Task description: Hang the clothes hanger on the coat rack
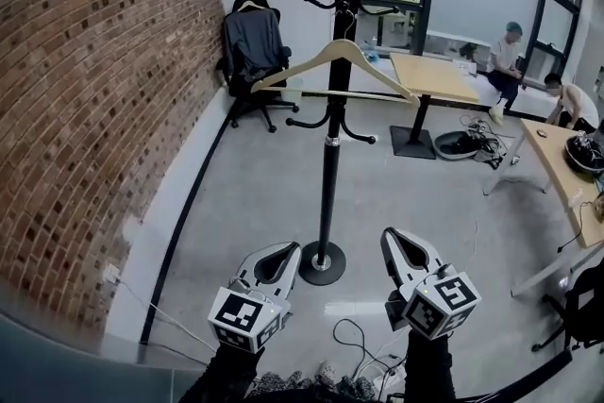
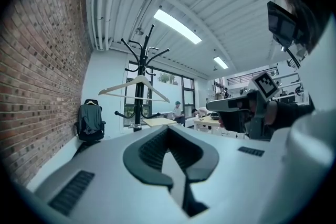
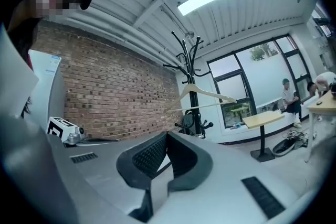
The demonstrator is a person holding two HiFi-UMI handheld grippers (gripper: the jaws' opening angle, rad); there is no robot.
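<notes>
Brick-walled office, hanger [image 1: 311, 59] on rack [image 1: 330, 184], well beyond left tongs [image 1: 292, 248], right tongs [image 1: 389, 234], both clenched

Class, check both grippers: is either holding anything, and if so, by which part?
Nothing is held. The left gripper and right gripper are both shut and empty; the hanger hangs on the rack, apart from them.

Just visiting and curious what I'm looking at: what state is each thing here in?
Coat rack: standing upright.
Clothes hanger: hanging on the rack, bare.
Left gripper: fingers together, holding nothing.
Right gripper: fingers together, holding nothing.
Office chair: dark garment draped over its back.
</notes>
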